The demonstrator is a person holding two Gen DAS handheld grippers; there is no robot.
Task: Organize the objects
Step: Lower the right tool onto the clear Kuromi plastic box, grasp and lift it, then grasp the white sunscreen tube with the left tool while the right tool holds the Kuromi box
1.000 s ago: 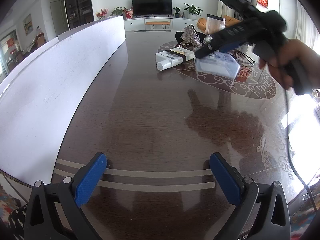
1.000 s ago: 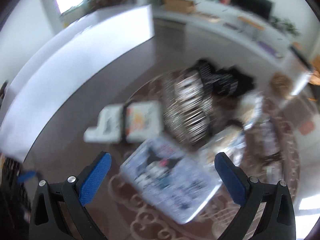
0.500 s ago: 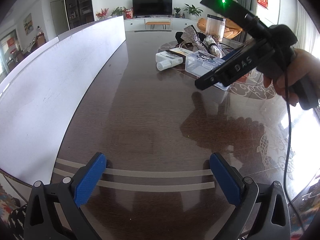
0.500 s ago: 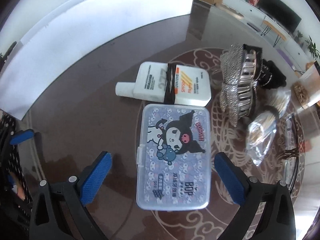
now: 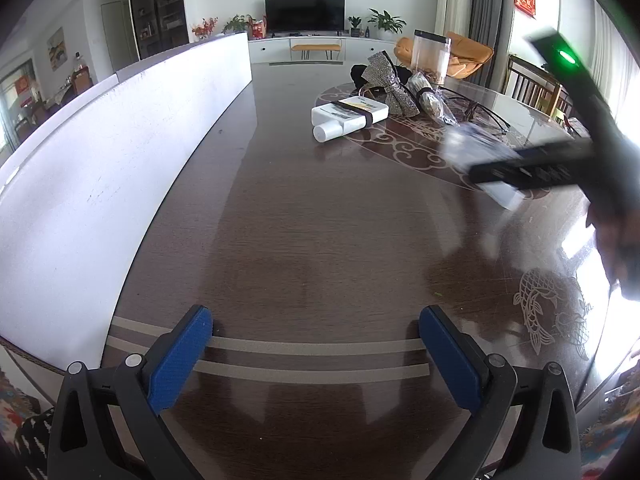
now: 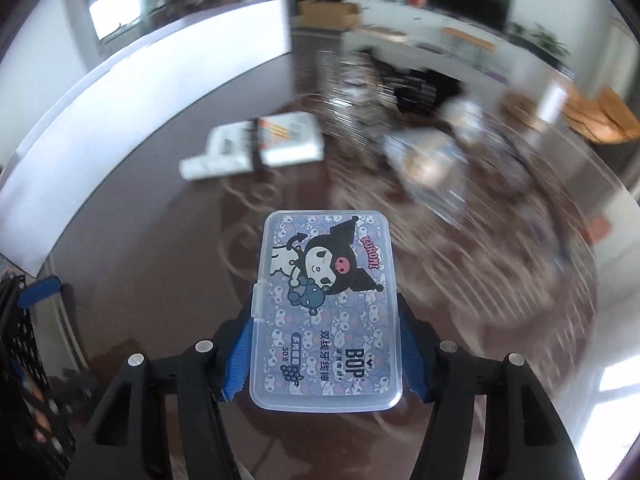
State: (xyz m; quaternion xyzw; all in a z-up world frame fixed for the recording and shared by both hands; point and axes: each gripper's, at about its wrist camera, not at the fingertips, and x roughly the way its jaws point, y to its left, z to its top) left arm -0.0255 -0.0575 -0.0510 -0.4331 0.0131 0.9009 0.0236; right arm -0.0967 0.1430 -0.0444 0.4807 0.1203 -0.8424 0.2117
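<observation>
Dark wood table (image 5: 320,240) carries a white bottle (image 5: 349,117) and sparkly bow (image 5: 390,88). Right gripper (image 6: 324,354) clamps the cartoon-printed clear box (image 6: 326,304) above it; left gripper (image 5: 316,344) hangs wide open

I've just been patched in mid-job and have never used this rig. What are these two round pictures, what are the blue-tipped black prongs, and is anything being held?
No robot here: a person holds a two-finger clamp in each hand, each with a wide-angle camera looking along its fingers.

Left camera view: the left gripper is open and empty above the dark wooden table. On the table lie a white bottle, a glittery bow and a clear canister; a white board stands along the left side. The blurred dark shape at right is the right-hand tool.

Right camera view: the right gripper is shut on a clear plastic box with a cartoon lid, gripped by its long sides. The background is motion-blurred.
</observation>
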